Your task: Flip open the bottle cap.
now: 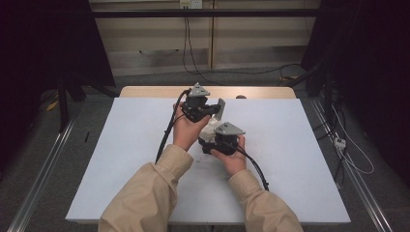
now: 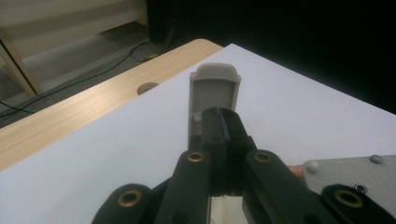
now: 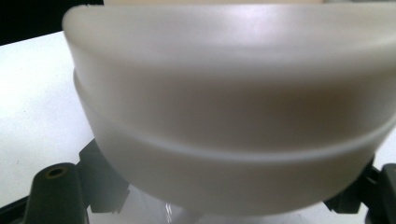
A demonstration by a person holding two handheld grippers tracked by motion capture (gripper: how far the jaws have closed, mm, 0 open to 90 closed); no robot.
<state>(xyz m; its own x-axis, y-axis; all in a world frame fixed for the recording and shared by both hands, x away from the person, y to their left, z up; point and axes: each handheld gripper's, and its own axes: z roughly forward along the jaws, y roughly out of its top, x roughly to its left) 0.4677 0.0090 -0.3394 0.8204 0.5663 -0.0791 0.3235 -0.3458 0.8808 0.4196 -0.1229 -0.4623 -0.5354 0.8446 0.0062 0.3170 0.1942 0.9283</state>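
Observation:
Both grippers meet at the middle of the white table (image 1: 121,159). My left gripper (image 1: 212,110) is shut on a flat grey lid (image 1: 221,108) that stands upright, tilted a little. In the left gripper view the lid (image 2: 215,86) rises past the pinched black jaws of the left gripper (image 2: 222,116). My right gripper (image 1: 212,137) sits just nearer, shut on a white rounded case (image 1: 209,128) below the lid. Up close the case (image 3: 229,93) is a blurred pale body between the right gripper (image 3: 229,207) and its black fingers (image 3: 105,189).
A wooden table edge (image 1: 145,91) with a round hole (image 1: 241,97) runs along the far side, also seen as the wooden edge (image 2: 93,107). Cables (image 1: 193,63) lie on the floor beyond. Metal rails (image 1: 43,169) flank the table, and dark curtains (image 1: 367,48) hang at both sides.

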